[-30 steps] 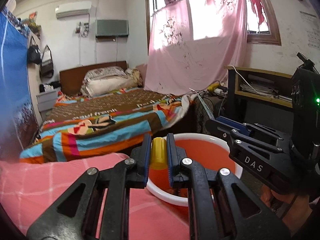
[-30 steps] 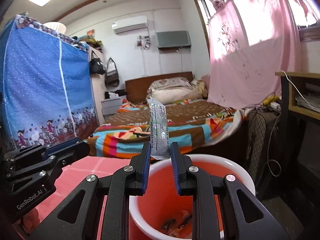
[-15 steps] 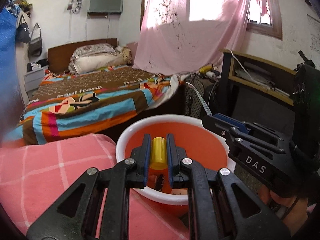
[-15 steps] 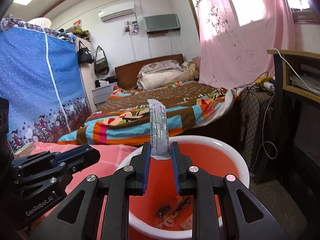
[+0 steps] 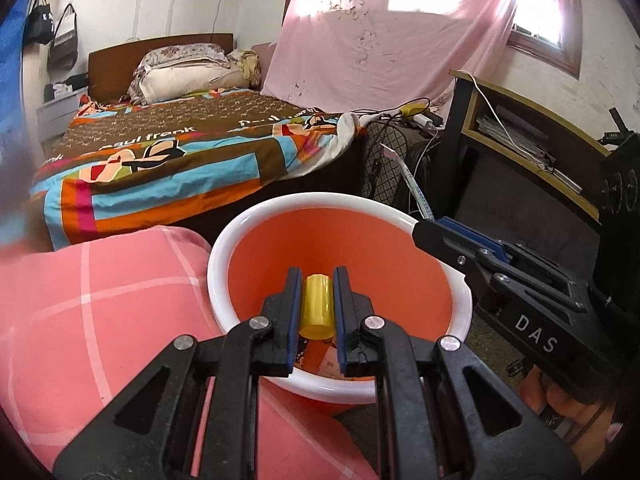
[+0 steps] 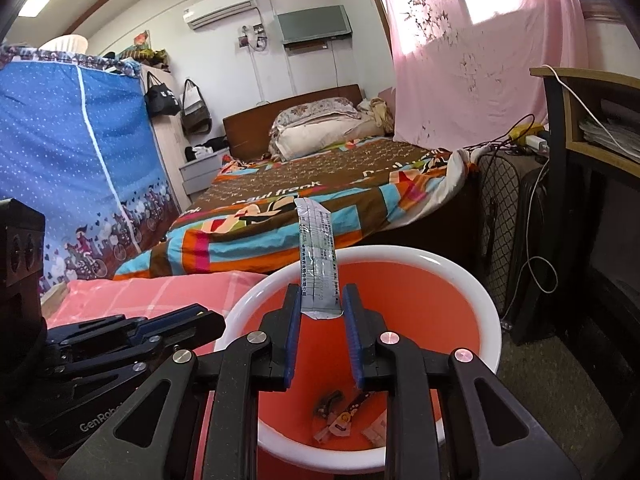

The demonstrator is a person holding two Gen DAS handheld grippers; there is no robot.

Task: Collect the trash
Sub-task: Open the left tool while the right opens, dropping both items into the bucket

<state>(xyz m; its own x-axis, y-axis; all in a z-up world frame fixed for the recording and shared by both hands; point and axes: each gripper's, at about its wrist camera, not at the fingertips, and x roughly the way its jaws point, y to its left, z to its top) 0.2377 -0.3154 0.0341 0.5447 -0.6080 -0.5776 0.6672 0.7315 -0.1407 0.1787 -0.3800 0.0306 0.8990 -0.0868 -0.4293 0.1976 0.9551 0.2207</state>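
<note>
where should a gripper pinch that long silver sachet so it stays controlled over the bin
At its lower end, across the narrow width, coming from below: the silver sachet is a flat, thin strip standing upright, and the right gripper pinches it so above the orange bin.

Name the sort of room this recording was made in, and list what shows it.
A bedroom, most likely in a home: a bed with a patterned cover and pillows, handbags hanging on the wall, and a fabric wardrobe.

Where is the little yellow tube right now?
The yellow tube is pinched in the left gripper, hanging over the orange bin beside the pink quilt.
</note>
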